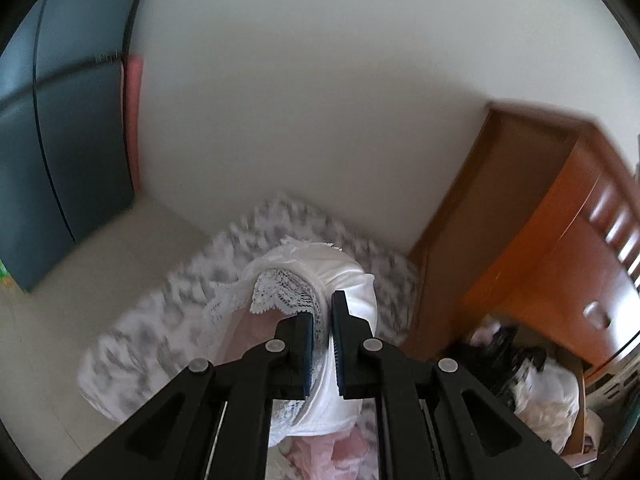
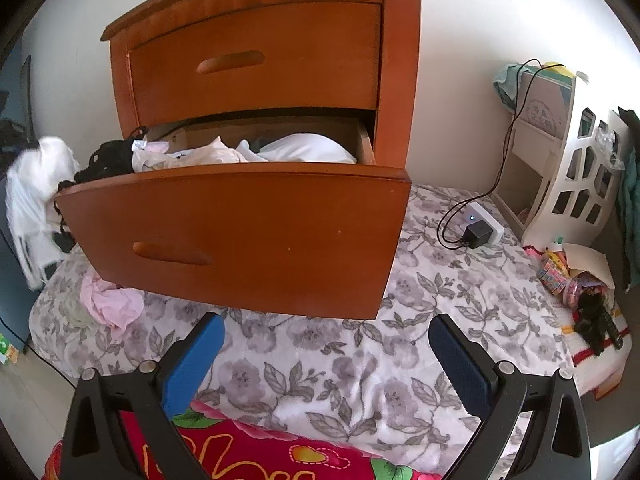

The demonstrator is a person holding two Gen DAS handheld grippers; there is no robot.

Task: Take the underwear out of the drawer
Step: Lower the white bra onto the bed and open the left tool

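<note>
In the left wrist view my left gripper (image 1: 322,310) is shut on white lace-trimmed underwear (image 1: 320,268), which bunches ahead of the fingers and hangs down between them above the floral mat (image 1: 152,332). The same white underwear (image 2: 38,184) shows as a blur at the left edge of the right wrist view, beside the open lower drawer (image 2: 240,232) of the wooden nightstand (image 2: 260,60). Black, pink and white garments (image 2: 224,154) fill the drawer. My right gripper (image 2: 326,330) stands open and empty, low over the mat in front of the drawer.
A pink garment (image 2: 114,302) lies on the mat below the drawer's left corner. A charger and cable (image 2: 476,232) sit to the right, with a white shelf unit (image 2: 568,176) and small toys (image 2: 576,284) beyond. A red blanket (image 2: 240,452) lies near. A blue cabinet (image 1: 60,140) stands left.
</note>
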